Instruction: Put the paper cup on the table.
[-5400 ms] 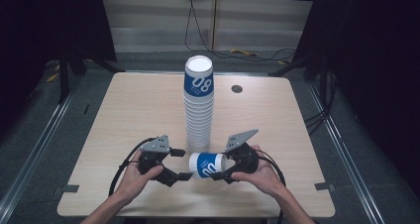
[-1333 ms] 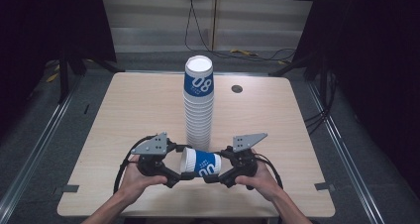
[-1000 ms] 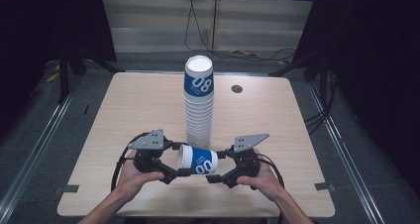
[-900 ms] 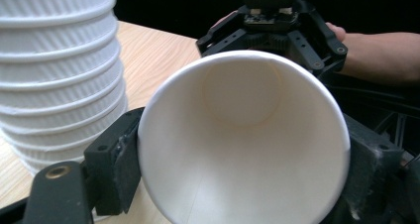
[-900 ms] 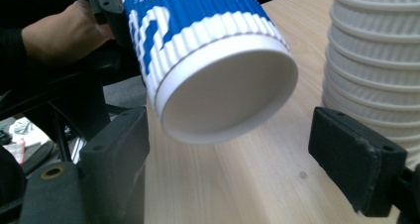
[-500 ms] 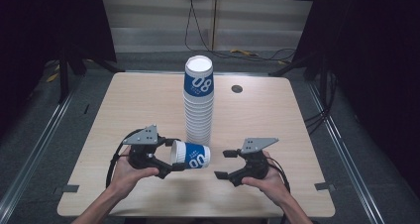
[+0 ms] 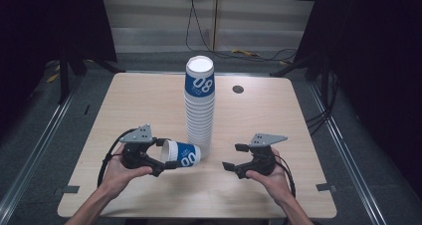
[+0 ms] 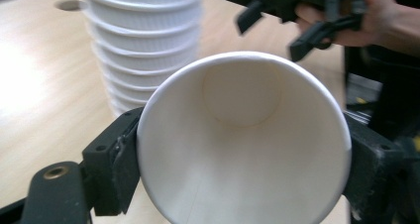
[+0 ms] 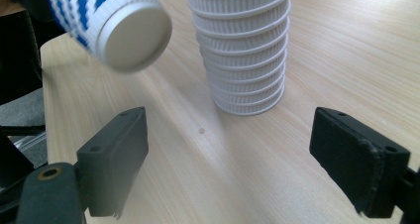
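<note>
One paper cup [image 7: 181, 154] lies sideways in your left tool [image 7: 158, 155], its rim pinched between the black jaws and its blue base pointing at the foot of the cup stack [image 7: 200, 107], just short of touching it. In the left gripper view the cup's open mouth covers most of the jaws and cuts off at the bottom edge, and the stack behind it is blurred. Your left hand [image 7: 119, 169] holds that tool low and level over the desk [image 7: 149, 98]. Your right tool [image 7: 235, 157] sits well apart from the cup, its jaws having just spread wide with nothing between them, and your right hand [image 7: 266, 172] points it toward the stack.
</note>
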Available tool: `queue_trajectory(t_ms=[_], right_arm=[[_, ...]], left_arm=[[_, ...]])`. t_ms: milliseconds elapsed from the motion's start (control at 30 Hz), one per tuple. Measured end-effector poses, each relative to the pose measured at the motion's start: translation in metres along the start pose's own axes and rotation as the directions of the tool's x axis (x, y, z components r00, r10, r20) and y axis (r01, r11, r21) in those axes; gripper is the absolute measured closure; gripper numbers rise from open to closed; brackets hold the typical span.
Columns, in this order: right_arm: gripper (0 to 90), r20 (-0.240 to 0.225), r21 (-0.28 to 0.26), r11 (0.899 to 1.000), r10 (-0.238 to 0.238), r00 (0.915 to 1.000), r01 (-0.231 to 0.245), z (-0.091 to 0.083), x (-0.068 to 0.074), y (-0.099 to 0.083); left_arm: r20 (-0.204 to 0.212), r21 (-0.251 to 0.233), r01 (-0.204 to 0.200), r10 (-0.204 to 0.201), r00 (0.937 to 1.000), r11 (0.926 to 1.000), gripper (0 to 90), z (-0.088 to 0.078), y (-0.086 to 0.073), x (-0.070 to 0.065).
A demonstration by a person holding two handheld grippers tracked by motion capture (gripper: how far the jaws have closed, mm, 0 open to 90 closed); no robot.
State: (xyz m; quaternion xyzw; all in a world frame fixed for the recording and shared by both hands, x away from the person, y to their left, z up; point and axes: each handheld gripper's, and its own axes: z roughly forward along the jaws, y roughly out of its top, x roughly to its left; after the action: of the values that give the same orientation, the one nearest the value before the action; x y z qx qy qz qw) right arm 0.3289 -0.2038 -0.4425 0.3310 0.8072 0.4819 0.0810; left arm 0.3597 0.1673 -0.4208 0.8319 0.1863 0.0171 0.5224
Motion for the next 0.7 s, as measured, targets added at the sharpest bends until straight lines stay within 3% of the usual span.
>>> queue_trajectory(t_ms=[200,300,467,533,700], right_arm=[[14.5,0.033,-0.005,1.000,0.021,0.9992,-0.021,-0.003,-0.007,-0.003],[14.5,0.037,-0.005,1.000,0.030,0.9989,-0.030,-0.003,-0.011,-0.005],[14.7,0.037,-0.002,0.999,0.033,0.9988,-0.033,-0.001,-0.011,-0.005],[14.7,0.037,-0.001,1.000,0.030,0.9989,-0.030,-0.001,-0.010,-0.005],[15.6,0.036,-0.003,1.000,0.029,0.9989,-0.029,-0.002,-0.008,-0.003]], left_arm=[[-0.062,0.006,0.013,-0.012,0.9980,0.9999,17.4,-0.009,-0.004,0.015],[-0.111,0.006,0.010,-0.009,0.9938,0.9999,17.3,-0.014,-0.002,0.018],[-0.136,0.019,0.020,-0.018,0.9906,0.9996,17.3,-0.024,-0.001,0.023],[-0.139,0.026,0.049,-0.045,0.9893,0.9985,17.4,-0.028,-0.001,0.026],[-0.177,0.068,0.056,-0.043,0.9833,0.9961,17.5,-0.037,-0.001,0.028]])
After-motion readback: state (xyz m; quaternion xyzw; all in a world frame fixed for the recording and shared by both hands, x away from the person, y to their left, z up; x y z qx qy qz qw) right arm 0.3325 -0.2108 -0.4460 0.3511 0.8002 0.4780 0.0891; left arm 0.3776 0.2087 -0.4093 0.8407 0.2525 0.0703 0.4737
